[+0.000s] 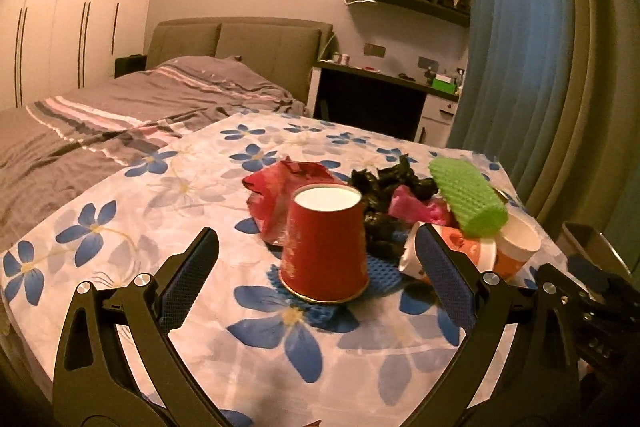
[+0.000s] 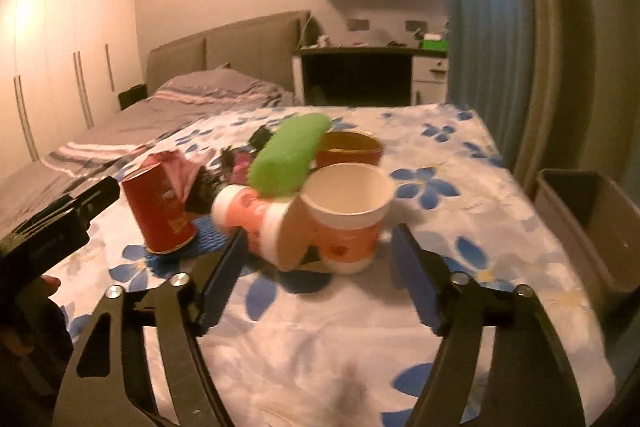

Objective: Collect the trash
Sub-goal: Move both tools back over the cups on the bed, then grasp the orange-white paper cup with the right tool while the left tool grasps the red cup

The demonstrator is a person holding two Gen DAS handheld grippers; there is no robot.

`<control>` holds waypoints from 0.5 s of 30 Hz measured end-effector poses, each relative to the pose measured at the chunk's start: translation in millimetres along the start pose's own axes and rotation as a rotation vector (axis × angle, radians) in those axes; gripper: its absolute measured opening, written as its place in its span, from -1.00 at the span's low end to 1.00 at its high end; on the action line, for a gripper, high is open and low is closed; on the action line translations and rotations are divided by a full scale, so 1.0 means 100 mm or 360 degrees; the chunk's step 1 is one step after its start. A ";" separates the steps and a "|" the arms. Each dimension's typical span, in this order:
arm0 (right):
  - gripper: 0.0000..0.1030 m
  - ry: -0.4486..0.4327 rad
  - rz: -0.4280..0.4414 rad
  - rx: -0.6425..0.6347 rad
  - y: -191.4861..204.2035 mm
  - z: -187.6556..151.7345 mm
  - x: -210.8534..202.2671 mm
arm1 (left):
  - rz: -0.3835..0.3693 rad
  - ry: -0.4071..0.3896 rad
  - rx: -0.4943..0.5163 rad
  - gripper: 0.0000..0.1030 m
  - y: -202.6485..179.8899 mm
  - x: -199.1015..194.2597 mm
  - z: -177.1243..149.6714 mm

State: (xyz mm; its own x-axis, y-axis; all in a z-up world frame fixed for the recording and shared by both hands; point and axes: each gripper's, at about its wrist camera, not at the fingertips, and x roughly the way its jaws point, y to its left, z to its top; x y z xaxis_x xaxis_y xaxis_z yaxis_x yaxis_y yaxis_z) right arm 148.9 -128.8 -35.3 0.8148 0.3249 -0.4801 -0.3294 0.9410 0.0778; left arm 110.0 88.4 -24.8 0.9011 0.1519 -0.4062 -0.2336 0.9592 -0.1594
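Observation:
A heap of trash lies on the flowered tablecloth. An upturned red paper cup stands just ahead of my left gripper, which is open with its pads clear of the cup. Behind the cup are a crumpled red wrapper, a black bag and a green foam roll. In the right wrist view my right gripper is open around an upright orange-and-white cup. Against that cup lies a tipped cup, and the green roll rests on both.
A grey bin stands beside the table's right edge, by the blue curtain. Another red cup stands upright behind the heap. A blue foam net lies under the cups. A bed borders the table's left side.

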 end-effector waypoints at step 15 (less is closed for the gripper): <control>-0.08 0.0198 0.0157 0.0031 0.14 0.06 0.42 | -0.0005 0.0036 -0.0006 0.88 0.12 0.10 0.01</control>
State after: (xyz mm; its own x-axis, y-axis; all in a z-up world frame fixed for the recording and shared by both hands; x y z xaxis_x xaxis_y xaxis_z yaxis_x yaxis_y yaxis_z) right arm 182.0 -101.6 -49.2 0.7132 0.4030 -0.5735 -0.3949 0.9070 0.1462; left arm 116.7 101.7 -29.8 0.8934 0.1433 -0.4257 -0.2319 0.9588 -0.1640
